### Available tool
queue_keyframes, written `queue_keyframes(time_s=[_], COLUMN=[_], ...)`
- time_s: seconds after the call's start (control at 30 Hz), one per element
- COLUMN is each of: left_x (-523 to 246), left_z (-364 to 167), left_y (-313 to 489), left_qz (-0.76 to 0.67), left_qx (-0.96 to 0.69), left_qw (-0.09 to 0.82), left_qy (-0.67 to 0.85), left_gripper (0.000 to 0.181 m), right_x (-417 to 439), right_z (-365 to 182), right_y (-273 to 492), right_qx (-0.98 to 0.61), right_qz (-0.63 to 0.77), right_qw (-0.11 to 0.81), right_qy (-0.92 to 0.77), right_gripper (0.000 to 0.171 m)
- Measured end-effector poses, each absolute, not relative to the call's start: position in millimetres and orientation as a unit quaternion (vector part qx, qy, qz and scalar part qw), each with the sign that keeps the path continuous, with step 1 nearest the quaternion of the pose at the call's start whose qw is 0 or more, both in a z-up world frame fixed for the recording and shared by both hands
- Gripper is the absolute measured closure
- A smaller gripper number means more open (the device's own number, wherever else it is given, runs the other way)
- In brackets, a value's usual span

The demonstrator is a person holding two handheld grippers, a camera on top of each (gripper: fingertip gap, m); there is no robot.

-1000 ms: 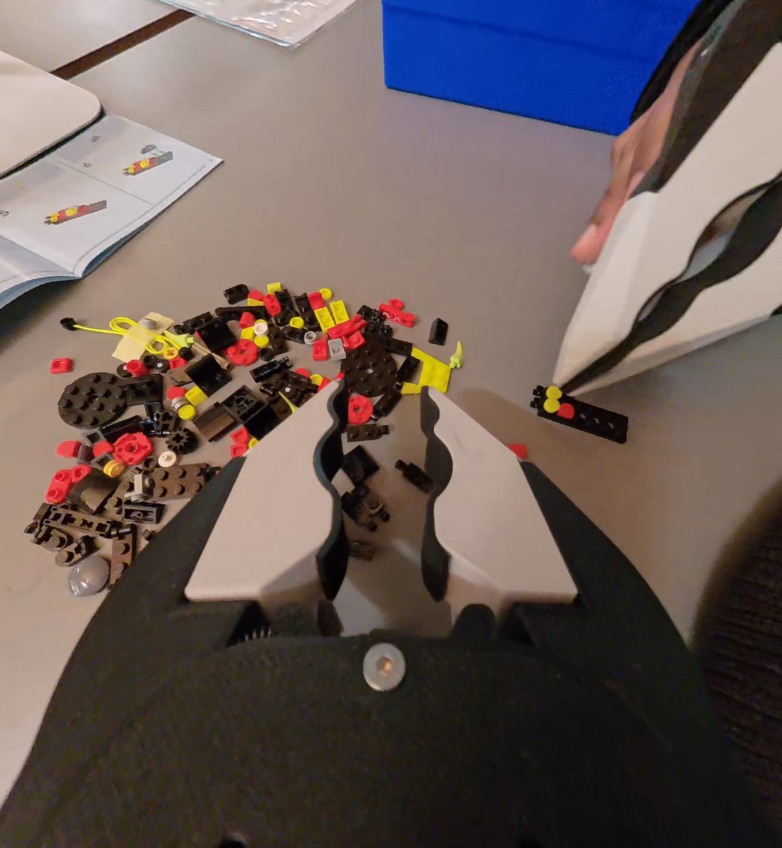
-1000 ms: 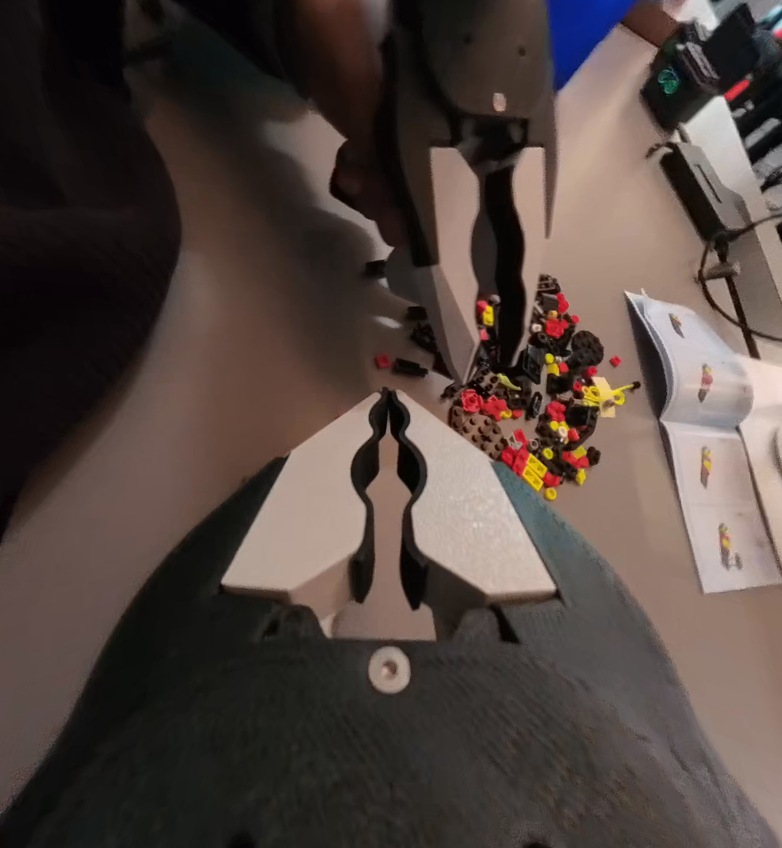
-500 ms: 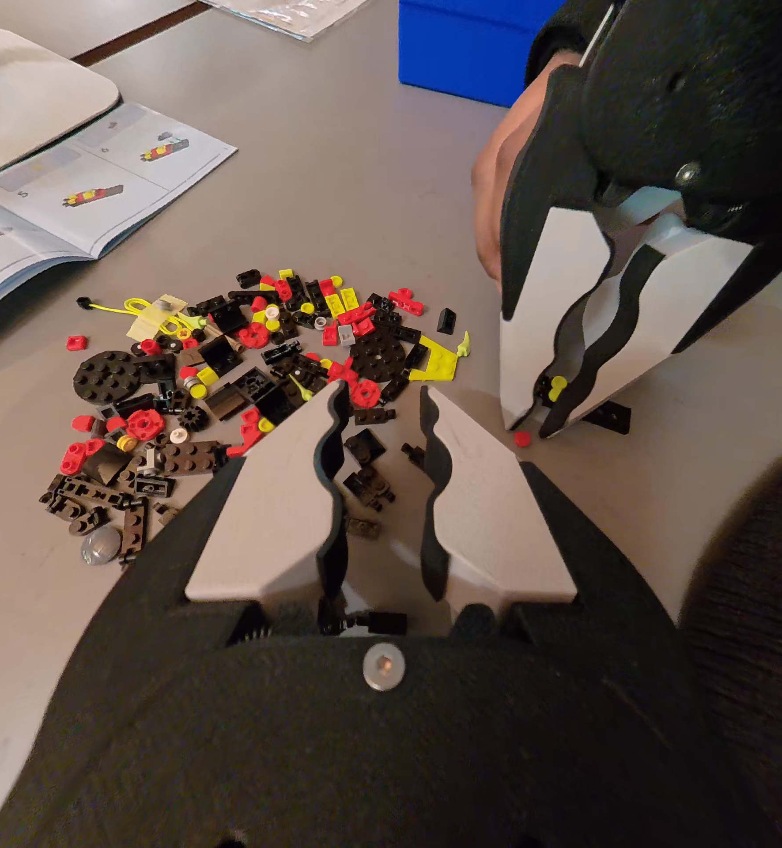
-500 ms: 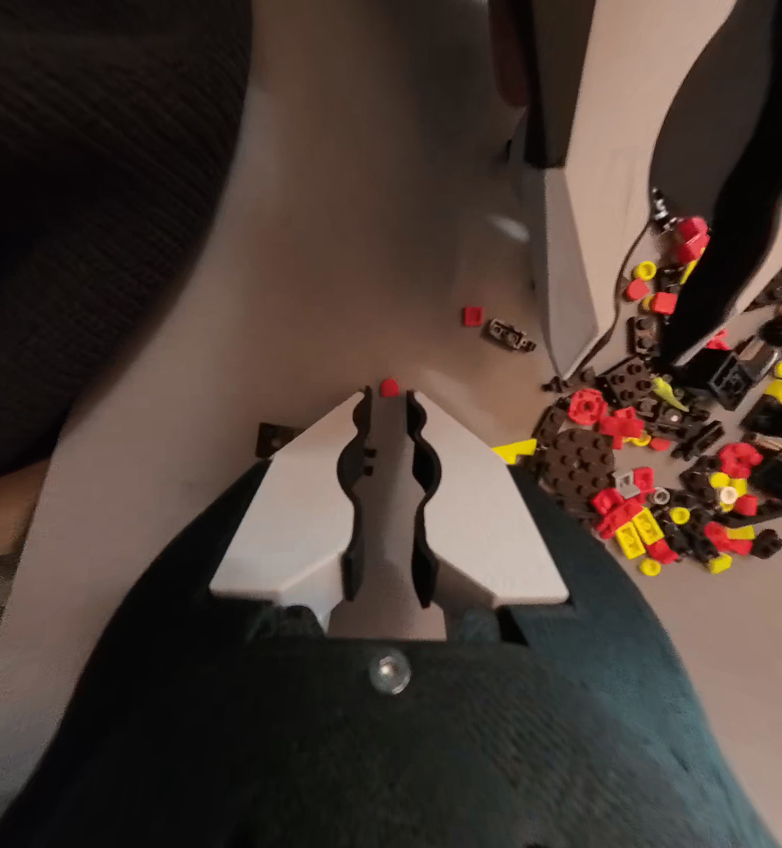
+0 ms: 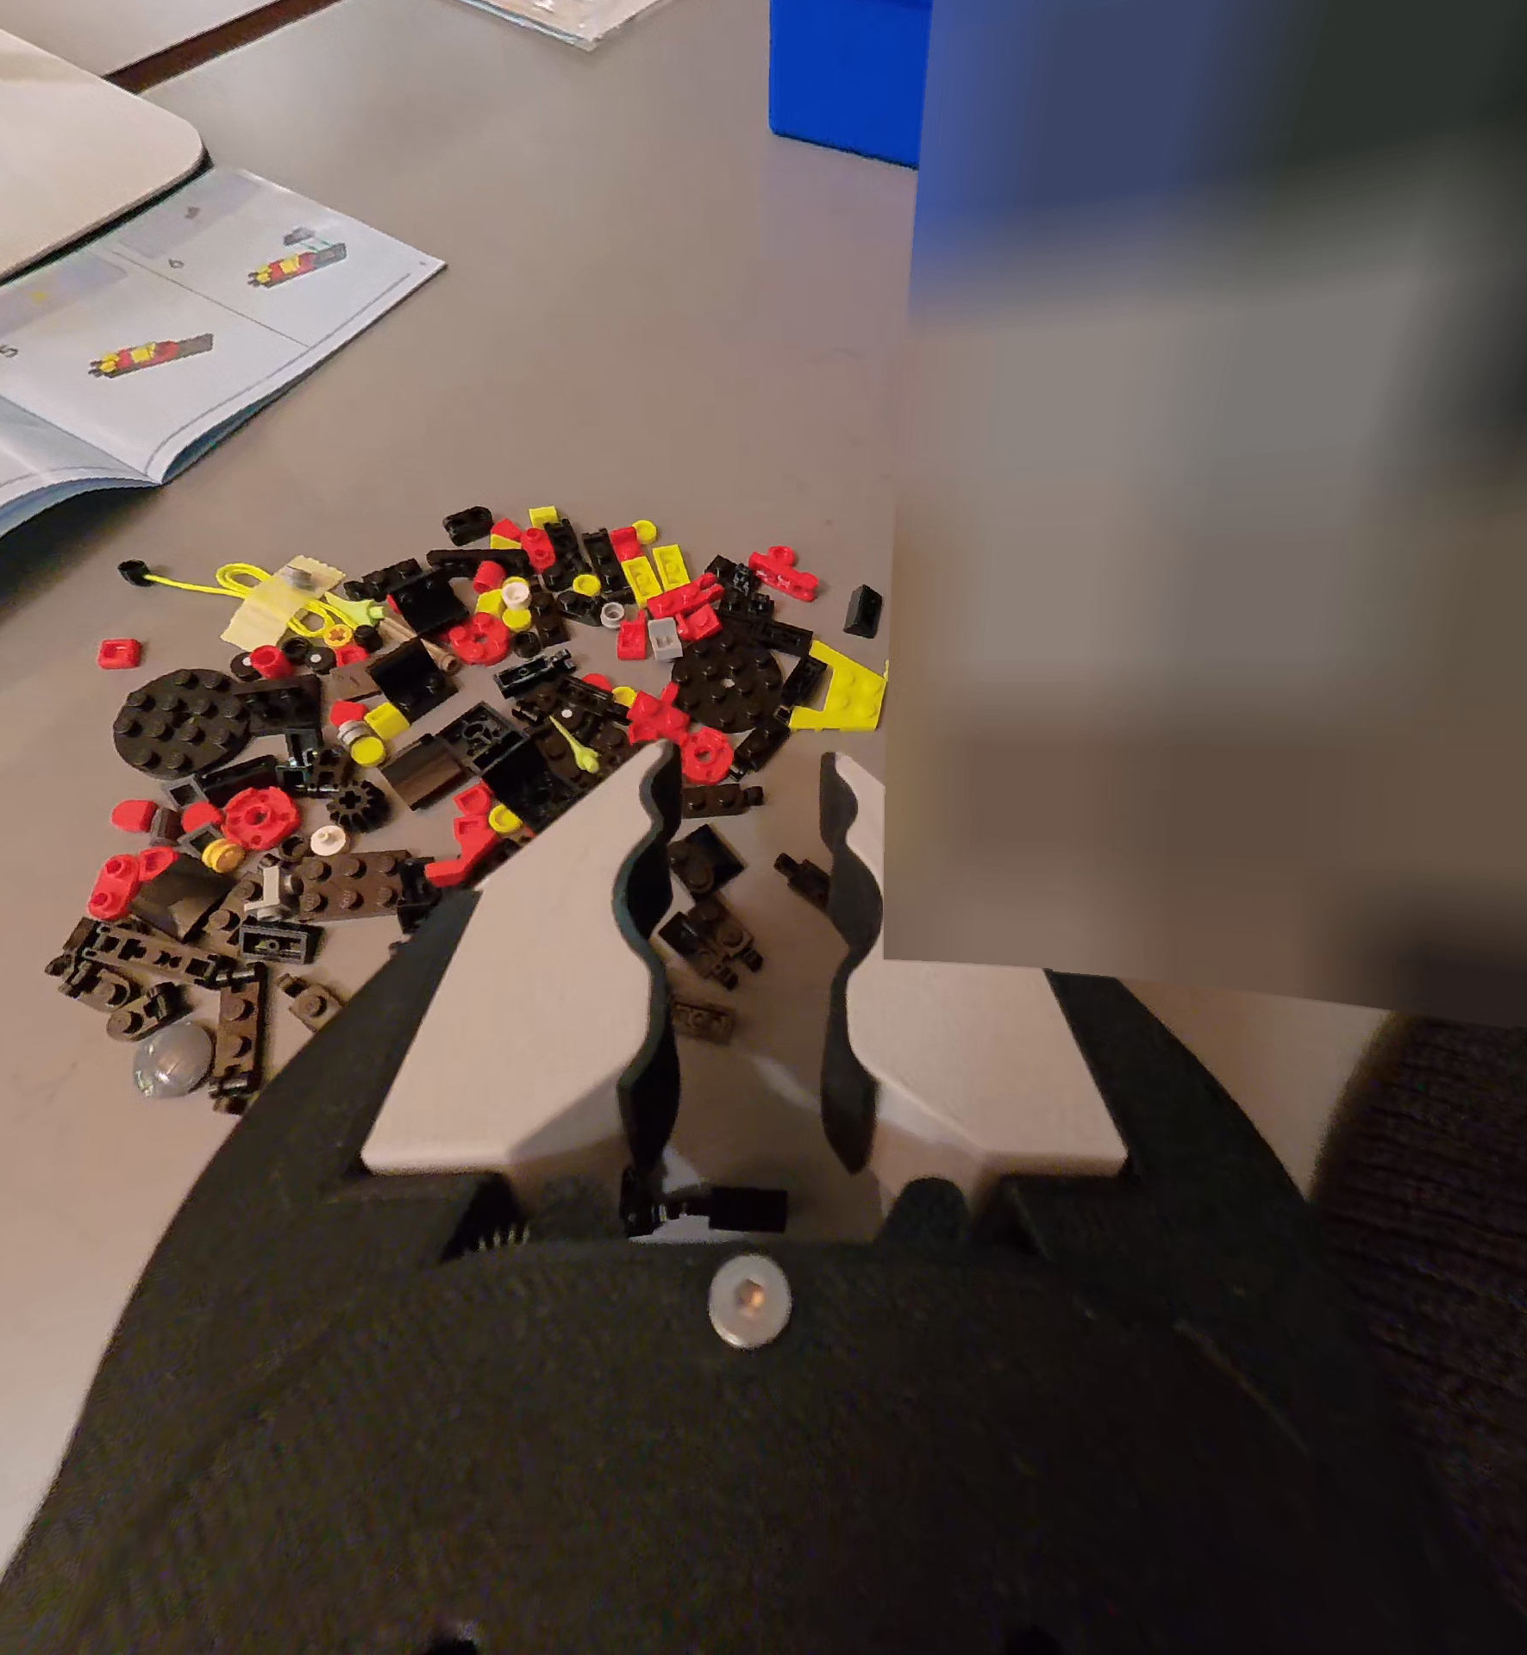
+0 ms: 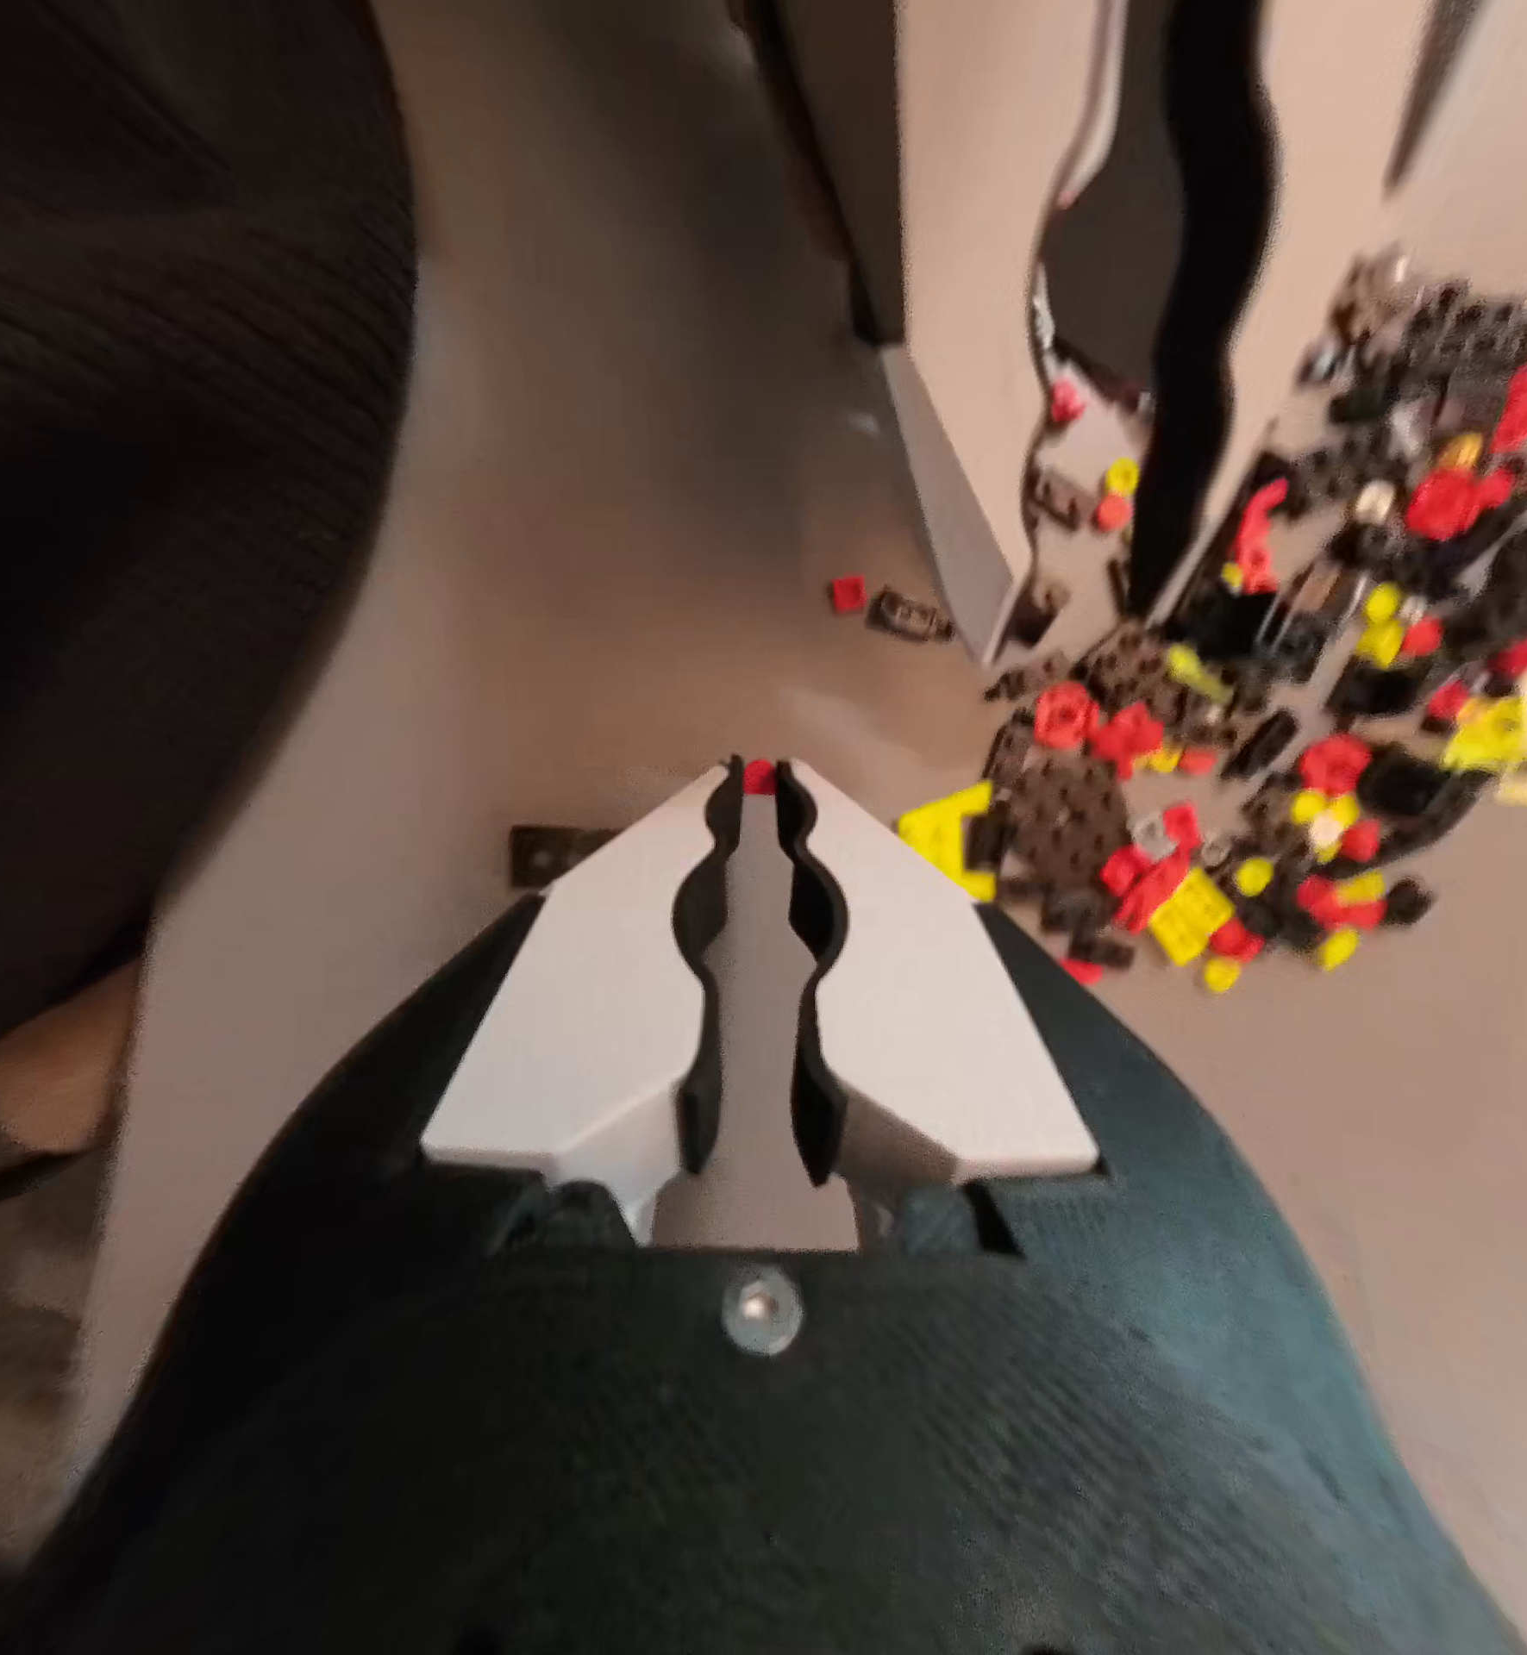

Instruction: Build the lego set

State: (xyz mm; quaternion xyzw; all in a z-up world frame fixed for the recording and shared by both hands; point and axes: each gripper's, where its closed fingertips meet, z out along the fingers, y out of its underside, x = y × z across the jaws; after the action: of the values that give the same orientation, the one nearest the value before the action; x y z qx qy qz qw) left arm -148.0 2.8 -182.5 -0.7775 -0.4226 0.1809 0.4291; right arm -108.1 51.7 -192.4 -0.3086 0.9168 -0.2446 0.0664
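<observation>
We are closing in on a small red piece (image 6: 758,777) that is showing right between the tips of the right gripper (image 6: 755,772); its jaws are nearly together with only a narrow slit left, and we cannot tell from the blurred right wrist view whether they are already pinching the piece or only framing it. A dark flat piece (image 6: 537,849) is lying on the counter (image 6: 652,430) just left of those tips, partly hidden by them. The main heap of lego pieces (image 5: 437,743), black, red and yellow, is sitting nearby on the counter, spread loose and unassembled, so the build looks to be at an early stage. The left gripper (image 5: 746,770) is hovering over the near edge of that heap with its jaws open and nothing between them. Farther out, the instruction booklet (image 5: 177,331) is lying open beyond the heap, and a blue box (image 5: 840,81) is standing at the far side. To do this step well, we are judging that the tips should stay centred on the red piece and squeeze gently, since so small a part could pop sideways; lifting straight up would keep it from dragging against the dark piece, and the left jaws should keep clear of the heap meanwhile.
</observation>
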Motion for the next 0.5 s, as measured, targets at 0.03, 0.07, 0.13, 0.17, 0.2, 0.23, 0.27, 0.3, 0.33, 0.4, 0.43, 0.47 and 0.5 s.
queue_keyframes(time_s=[0.03, 0.07, 0.13, 0.17, 0.2, 0.23, 0.27, 0.3, 0.33, 0.4, 0.43, 0.47, 0.5], left_x=[-147, -145, -137, -131, -126, -121, -116, -112, -109, -106, -106, -107, -108], left_z=[-184, -186, -191, -194, -197, -200, -203, -204, -203, -198, -195, -193, -193], left_y=[5, 7, 18, 25, 32, 39, 45, 50, 57, 70, 76, 79, 81], left_qz=[0.176, 0.168, 0.142, 0.125, 0.112, 0.104, 0.101, 0.102, 0.102, 0.093, 0.087, 0.083, 0.083], left_qx=[-0.78, -0.784, -0.795, -0.803, -0.812, -0.821, -0.831, -0.837, -0.841, -0.837, -0.831, -0.826, -0.825], left_qw=[0.428, 0.427, 0.429, 0.43, 0.428, 0.424, 0.418, 0.411, 0.409, 0.422, 0.433, 0.439, 0.44], left_qy=[-0.421, -0.418, -0.404, -0.393, -0.381, -0.368, -0.354, -0.345, -0.338, -0.336, -0.339, -0.343, -0.346], left_gripper=[0.152, 0.152, 0.152, 0.152, 0.151, 0.151, 0.15, 0.149, 0.149, 0.148, 0.148, 0.149, 0.15], right_x=[-109, -111, -116, -119, -119, -116, -114, -111, -111, -111, -110, -109, -107], right_z=[-188, -184, -180, -182, -185, -189, -193, -195, -197, -198, -199, -200, -200], right_y=[59, 66, 77, 82, 87, 91, 94, 94, 93, 91, 91, 92, 92], right_qx=[-0.279, -0.252, -0.216, -0.209, -0.205, -0.202, -0.202, -0.204, -0.211, -0.232, -0.242, -0.249, -0.253], right_qz=[-0.238, -0.239, -0.26, -0.271, -0.278, -0.279, -0.28, -0.286, -0.293, -0.301, -0.298, -0.294, -0.294], right_qw=[0.084, 0.095, 0.088, 0.077, 0.074, 0.078, 0.08, 0.076, 0.063, 0.035, 0.029, 0.031, 0.036], right_qy=[0.926, 0.933, 0.937, 0.936, 0.935, 0.935, 0.935, 0.933, 0.93, 0.924, 0.923, 0.922, 0.921], right_gripper=[0.165, 0.165, 0.165, 0.165, 0.165, 0.165, 0.165, 0.165, 0.165, 0.165, 0.165, 0.165, 0.165])
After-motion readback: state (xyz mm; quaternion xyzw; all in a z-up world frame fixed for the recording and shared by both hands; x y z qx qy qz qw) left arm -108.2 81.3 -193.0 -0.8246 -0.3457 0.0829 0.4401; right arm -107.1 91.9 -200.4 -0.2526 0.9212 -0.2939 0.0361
